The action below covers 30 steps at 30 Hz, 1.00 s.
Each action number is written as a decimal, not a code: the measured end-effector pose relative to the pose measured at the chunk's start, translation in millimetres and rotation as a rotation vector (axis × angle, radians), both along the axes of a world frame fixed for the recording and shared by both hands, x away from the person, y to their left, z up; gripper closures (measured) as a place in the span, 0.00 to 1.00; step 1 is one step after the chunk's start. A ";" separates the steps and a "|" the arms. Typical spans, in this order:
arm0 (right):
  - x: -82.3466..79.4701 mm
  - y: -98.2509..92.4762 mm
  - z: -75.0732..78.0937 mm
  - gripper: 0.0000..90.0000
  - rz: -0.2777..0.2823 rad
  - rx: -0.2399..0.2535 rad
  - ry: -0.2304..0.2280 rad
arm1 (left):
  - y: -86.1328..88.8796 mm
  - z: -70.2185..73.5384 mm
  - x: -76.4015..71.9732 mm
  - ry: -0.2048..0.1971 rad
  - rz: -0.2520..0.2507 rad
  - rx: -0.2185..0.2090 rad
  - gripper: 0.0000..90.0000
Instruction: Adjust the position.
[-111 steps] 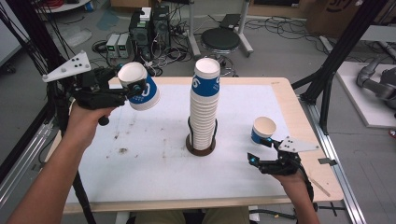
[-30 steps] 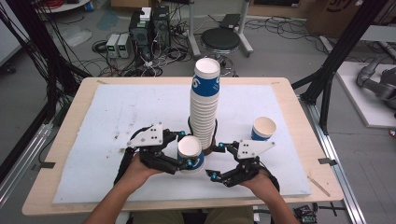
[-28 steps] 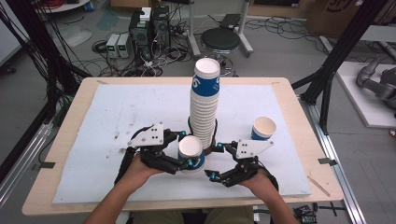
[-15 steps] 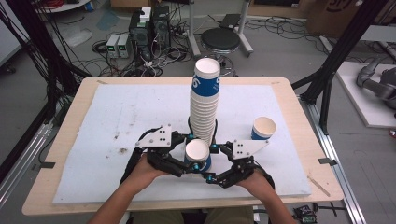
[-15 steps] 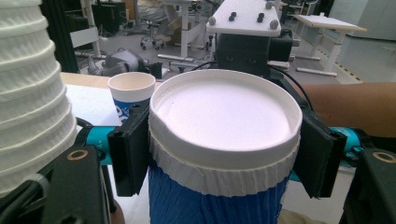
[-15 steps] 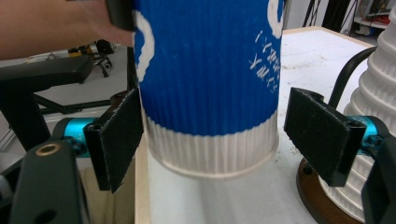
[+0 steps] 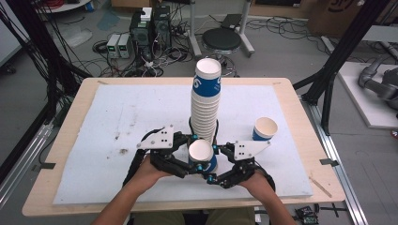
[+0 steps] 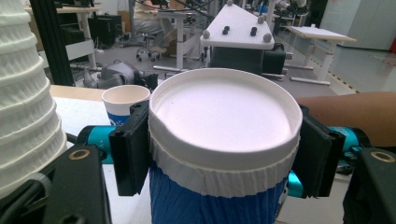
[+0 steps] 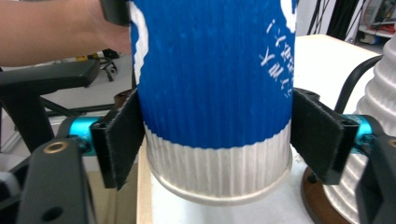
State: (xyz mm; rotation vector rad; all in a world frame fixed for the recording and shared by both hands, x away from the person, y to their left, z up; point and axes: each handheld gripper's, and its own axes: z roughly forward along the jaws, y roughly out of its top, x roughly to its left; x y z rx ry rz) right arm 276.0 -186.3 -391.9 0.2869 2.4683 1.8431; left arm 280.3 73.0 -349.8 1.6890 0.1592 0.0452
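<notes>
Paper cup [image 7: 201, 154] stood before the cup stack [image 7: 205, 101], left gripper [image 8: 219, 154] clamped at its rim and right gripper [image 9: 217, 149] pinching its base, seemingly to separate nested cups.

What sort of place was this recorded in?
Most likely a robotics lab or workshop. Desktop computers sit on the floor amid tangled cables, black frame struts flank the wooden table, and more workbenches stand in the background.

Wooden counter [image 7: 70, 140], white mat [image 7: 117, 117] on top; cup stack [image 7: 205, 110] mid-mat, lone cup [image 7: 264, 129] right of stack.
</notes>
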 end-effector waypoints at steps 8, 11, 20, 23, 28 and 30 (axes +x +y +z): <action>-1.8 3.9 5.1 0.33 0.029 -0.086 -0.019 | 5.2 -4.8 -1.0 0.050 0.000 0.032 0.32; -1.7 3.8 6.9 0.33 0.037 -0.107 -0.018 | 7.0 -5.6 -1.4 0.088 0.034 0.057 0.15; -0.5 -1.1 14.7 0.33 0.030 -0.162 -0.030 | 21.6 -6.0 -3.5 0.079 0.057 0.076 0.16; 1.2 -2.0 15.6 0.33 0.027 -0.184 -0.029 | 24.9 -3.2 -3.8 0.074 0.062 0.098 0.16; 4.0 0.2 17.5 0.33 0.027 -0.245 -0.037 | 27.7 3.6 -2.7 0.068 0.057 0.142 0.16; 5.2 1.9 18.7 0.33 0.032 -0.268 -0.036 | 27.6 5.3 -1.9 0.072 0.055 0.165 0.16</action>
